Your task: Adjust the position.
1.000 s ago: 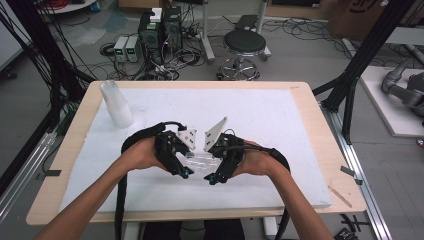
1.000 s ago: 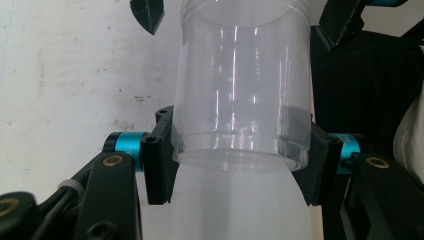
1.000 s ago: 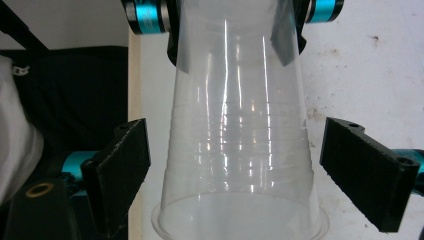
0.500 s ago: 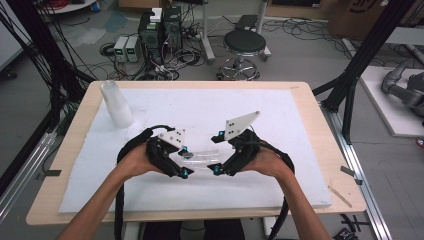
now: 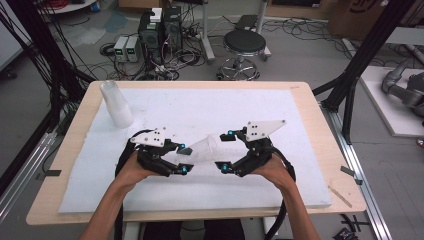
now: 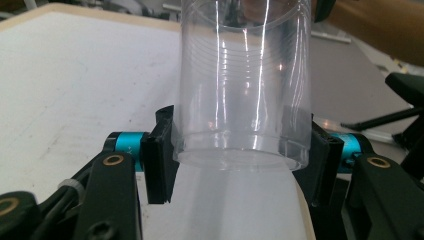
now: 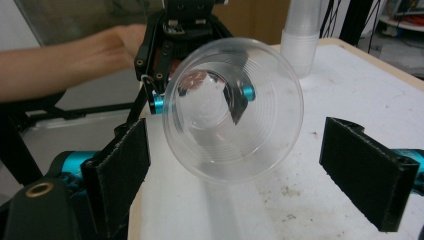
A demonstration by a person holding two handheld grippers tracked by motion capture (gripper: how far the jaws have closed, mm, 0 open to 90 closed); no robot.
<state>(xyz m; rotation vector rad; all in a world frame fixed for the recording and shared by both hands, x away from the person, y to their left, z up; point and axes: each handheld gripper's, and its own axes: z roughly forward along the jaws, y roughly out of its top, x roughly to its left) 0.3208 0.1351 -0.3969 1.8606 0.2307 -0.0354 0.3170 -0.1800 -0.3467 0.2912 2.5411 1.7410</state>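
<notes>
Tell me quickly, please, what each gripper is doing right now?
Left gripper: shut on the base end of the clear plastic cup.
Right gripper: open, jaws on either side of the cup's rim, not touching it.

High view: overhead, facing forward-down over table (image 5: 310, 107). Gripper views: close behind own jaws, facing each other across clear cup (image 6: 245, 85), shared by all three.
</notes>
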